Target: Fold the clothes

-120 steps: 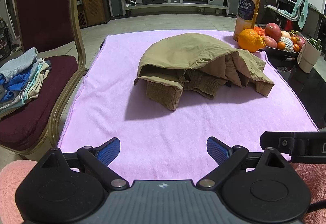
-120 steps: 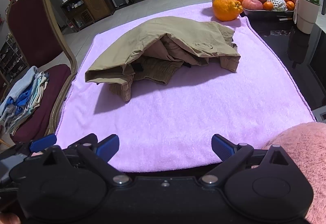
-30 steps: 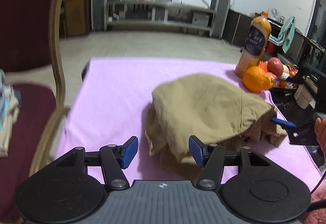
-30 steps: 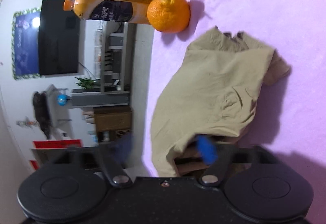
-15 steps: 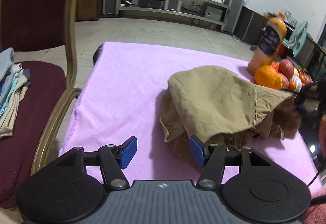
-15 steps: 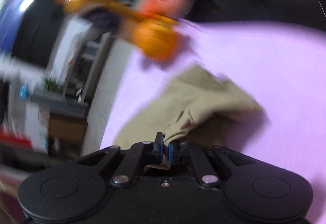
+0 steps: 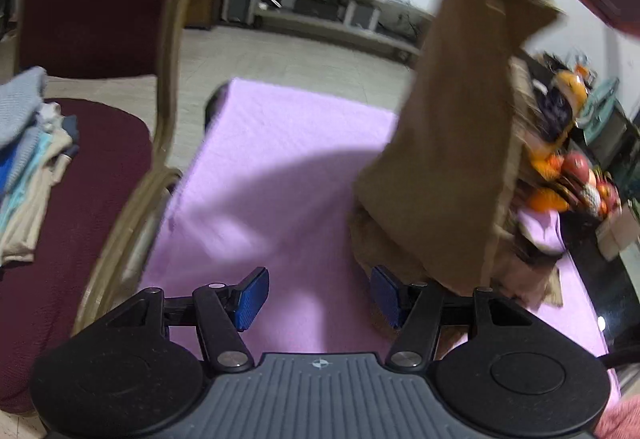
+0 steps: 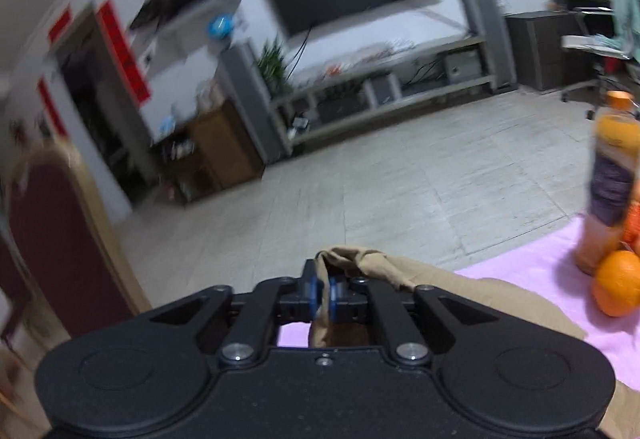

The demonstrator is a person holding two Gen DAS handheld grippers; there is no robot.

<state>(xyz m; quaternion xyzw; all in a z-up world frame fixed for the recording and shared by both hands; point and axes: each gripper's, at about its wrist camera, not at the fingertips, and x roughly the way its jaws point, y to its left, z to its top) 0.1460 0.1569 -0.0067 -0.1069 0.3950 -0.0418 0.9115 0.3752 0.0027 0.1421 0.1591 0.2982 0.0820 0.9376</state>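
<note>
I am holding my right gripper up high, and its blue pads are pinching a fold of the tan garment; the log of my own fingers aside, the jaws are easing apart a little with the cloth bunched between them. In the left wrist view the garment is hanging down in a long blurred drape from the upper right, where part of that gripper is showing dark at the edge. Its lower end is resting in a heap on the purple towel that is covering the desk, on the right half of the towel.

My left gripper is hovering low over the near part of the towel with its jaws standing partly apart and nothing between them. Its right pad is sitting just beside the bottom of the heap; I cannot tell whether it is touching the cloth.

Past the garment, at the right edge of the desk, a pile of fruit and an orange juice bottle are standing. To the left, a dark red chair is carrying a stack of folded clothes.
</note>
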